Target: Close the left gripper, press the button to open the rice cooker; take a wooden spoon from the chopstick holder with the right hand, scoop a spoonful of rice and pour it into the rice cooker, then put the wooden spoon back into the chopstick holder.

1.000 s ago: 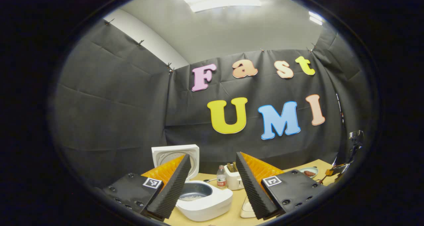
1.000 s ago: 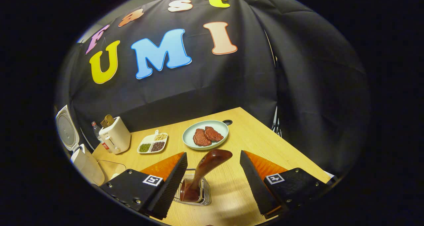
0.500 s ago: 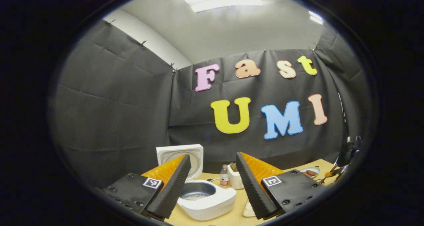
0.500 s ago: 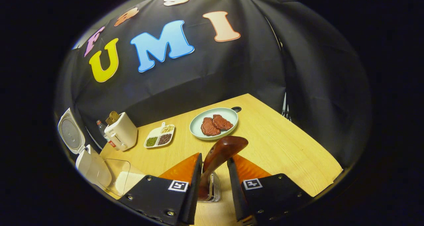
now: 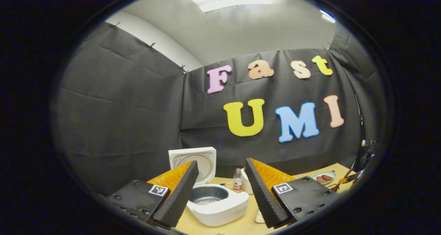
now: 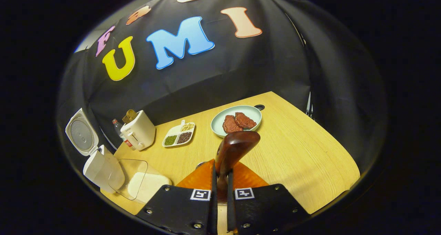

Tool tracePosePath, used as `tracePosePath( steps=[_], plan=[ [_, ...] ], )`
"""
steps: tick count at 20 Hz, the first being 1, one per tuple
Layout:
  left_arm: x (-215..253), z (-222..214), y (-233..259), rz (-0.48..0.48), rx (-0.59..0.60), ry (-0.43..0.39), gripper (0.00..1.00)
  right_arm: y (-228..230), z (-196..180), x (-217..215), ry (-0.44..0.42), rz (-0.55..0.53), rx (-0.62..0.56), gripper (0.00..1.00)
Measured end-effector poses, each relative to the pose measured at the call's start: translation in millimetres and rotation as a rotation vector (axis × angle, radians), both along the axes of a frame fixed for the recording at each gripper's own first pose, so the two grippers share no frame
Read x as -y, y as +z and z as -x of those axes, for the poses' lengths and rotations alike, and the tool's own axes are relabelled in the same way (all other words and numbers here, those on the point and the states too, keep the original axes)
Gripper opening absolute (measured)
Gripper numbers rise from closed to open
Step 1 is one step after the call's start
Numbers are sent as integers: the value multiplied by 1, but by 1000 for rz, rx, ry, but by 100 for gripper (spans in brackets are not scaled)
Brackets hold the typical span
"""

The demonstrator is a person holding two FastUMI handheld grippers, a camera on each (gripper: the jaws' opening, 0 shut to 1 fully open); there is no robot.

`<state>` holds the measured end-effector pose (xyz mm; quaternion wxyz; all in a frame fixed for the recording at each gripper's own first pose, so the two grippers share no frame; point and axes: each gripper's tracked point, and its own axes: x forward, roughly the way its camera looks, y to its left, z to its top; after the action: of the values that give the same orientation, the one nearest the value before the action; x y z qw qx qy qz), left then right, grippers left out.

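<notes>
So the right hand-held gripper (image 6: 220, 180) is clamped tight on the wooden spoon (image 6: 232, 150), both fingers squeezing the handle with basically no gap left. The spoon is glossy reddish-brown wood with a rounded, bulging end that sticks up past the fingertips. Its lower part is hidden between the fingers, so I can't make out the chopstick holder underneath at all.

Ahead of that gripper on the pale woodgrain tabletop (image 6: 303, 159) there's a round light-green plate (image 6: 220, 119) with two dark red slabs of meat. Off to the left is a small divided dish (image 6: 179, 135) of beans, a cream toaster (image 6: 139, 131), and a clear plastic box (image 6: 136, 180) with white rice in it.

The left hand-held gripper (image 5: 220, 188) is wide apart and holding nothing, its ridged pads (image 5: 179, 197) just up in the air. Between them, further off, sits the white rice cooker (image 5: 220, 204) with its lid (image 5: 193, 161) standing upright and a dark inner pot showing. A small bottle (image 5: 237, 184) stands behind it. The cooker's left side is cut off by the left finger.
</notes>
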<state>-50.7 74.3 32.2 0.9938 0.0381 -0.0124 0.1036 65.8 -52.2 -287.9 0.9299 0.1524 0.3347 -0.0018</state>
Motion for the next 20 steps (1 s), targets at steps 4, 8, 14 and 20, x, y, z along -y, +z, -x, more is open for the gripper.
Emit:
tracePosePath(
  steps=[4, 8, 14, 20],
  plan=[
    [3, 1, -3, 16, 1, -11, 95, 29, -2, -1, 9, 4, 44, 11],
    [-3, -6, -3, 14, 14, -57, 95, 78, -10, -7, 3, 41, 131, 11],
    [-35, -15, -11, 51, 24, -86, 94, 123, -13, -54, 27, -14, 189, 11],
    [-76, -12, -21, 72, 8, -69, 95, 130, -12, -134, 116, -116, 205, 11]
  ],
)
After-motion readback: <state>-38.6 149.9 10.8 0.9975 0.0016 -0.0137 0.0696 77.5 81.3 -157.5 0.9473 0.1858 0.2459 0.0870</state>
